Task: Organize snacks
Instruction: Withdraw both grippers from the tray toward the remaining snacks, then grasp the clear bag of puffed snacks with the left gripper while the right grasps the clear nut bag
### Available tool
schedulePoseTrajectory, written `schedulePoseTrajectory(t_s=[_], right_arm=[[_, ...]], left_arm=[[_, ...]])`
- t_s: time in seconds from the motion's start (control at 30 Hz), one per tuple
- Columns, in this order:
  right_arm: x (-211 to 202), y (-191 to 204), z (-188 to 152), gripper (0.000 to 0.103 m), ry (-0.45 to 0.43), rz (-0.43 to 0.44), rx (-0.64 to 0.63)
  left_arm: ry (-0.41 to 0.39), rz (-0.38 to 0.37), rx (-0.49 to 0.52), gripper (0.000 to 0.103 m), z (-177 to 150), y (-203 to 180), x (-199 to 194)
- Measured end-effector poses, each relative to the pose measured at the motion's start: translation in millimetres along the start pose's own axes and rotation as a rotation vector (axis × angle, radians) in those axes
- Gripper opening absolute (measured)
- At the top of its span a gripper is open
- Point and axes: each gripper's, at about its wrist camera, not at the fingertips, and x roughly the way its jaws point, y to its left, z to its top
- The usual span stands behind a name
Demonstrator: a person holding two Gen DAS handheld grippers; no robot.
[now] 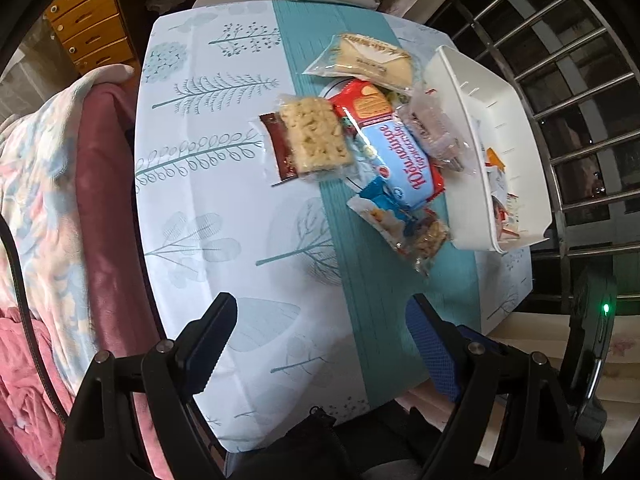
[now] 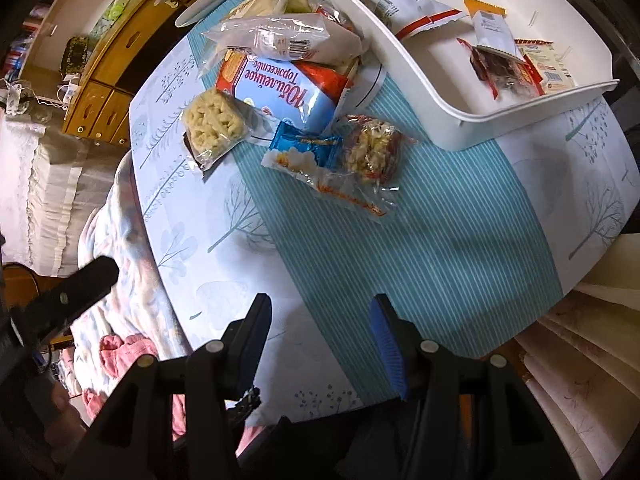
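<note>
Both grippers (image 1: 320, 312) (image 2: 320, 312) agape above snacks (image 2: 288, 92)

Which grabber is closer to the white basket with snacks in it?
Probably right. The right gripper sits open, with the white basket just ahead to its right. The left gripper, also open, sees it farther off, across the snack pile.

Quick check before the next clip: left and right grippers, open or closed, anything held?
Left gripper: open, holding nothing, above the table.
Right gripper: open, holding nothing, short of the snack pile.
</note>
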Motion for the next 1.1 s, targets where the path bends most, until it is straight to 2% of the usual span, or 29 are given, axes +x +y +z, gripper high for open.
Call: schedulePoseTrajectory(t_s=[0.13,0.23,0.37,0.53,0.67,0.83,1.1], right_arm=[[2.4,1.5,3.1,0.053,-0.085,-0.017,-0.044],[5.0,5.5,4.4,0.062,-0.17,-0.038,-0.103],[16.4,6.2,6.7,0.064,-0.253,-0.086,-0.146],[36.1,-4.0,15.1,0.069,-0.279,-0.077,-0.137],[45.6,-13.7,23.9,0.069,-0.324,-0.08,-0.104],[58.5,-24.3,35.6,0.069,-0.335,-0.087,-0.048],[67.0,-31.0,49.7,0.069,-0.351,-0.07,-0.006]], left_arm=[[0.016,0.018,0.008,0.085,17.0,3.0,14.3],[0.028,0.047,-0.006,0.085,33.9,4.9,26.8],[0.046,0.061,-0.017,0.085,61.4,7.6,45.7],[0.049,0.077,-0.026,0.085,94.9,11.2,71.6],[0.055,0.083,-0.055,0.085,117.6,14.7,93.0],[0.069,0.11,-0.11,0.085,141.0,16.5,117.2],[0.085,0.197,-0.058,0.085,166.5,-0.9,144.7]])
